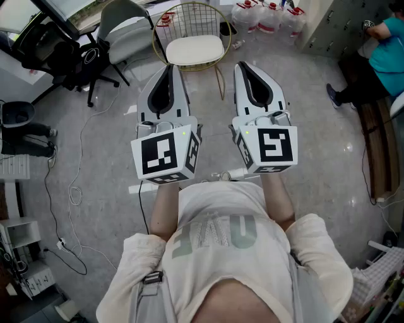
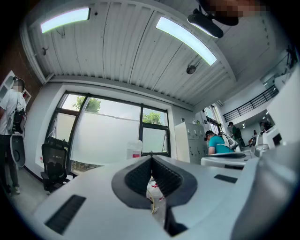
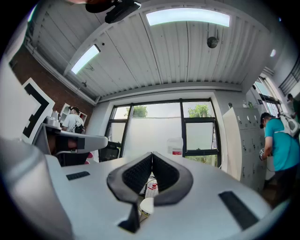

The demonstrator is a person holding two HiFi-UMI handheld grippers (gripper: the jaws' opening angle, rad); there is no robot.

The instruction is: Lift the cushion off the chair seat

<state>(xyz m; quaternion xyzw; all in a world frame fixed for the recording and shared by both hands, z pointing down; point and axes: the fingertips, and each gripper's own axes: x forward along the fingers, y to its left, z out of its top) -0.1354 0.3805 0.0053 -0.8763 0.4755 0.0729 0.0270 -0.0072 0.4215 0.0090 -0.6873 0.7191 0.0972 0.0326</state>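
Note:
A white cushion point(image 1: 195, 49) lies on the seat of a gold wire chair point(image 1: 165, 25) ahead of me on the grey floor. My left gripper point(image 1: 169, 68) is held in the air short of the chair's left side, jaws shut with nothing between them. My right gripper point(image 1: 242, 66) hangs level with it, to the right of the chair, also shut and empty. Both point slightly upward. In the left gripper view the left gripper point(image 2: 151, 158) faces windows and ceiling. In the right gripper view the right gripper point(image 3: 152, 154) does the same, and neither view shows the chair's seat.
A grey office chair point(image 1: 124, 35) stands left of the wire chair and a black chair point(image 1: 57, 53) further left. Water jugs point(image 1: 268, 16) line the far wall. A person in teal point(image 1: 379, 50) sits at right. Cables point(image 1: 79, 189) trail over the floor at left.

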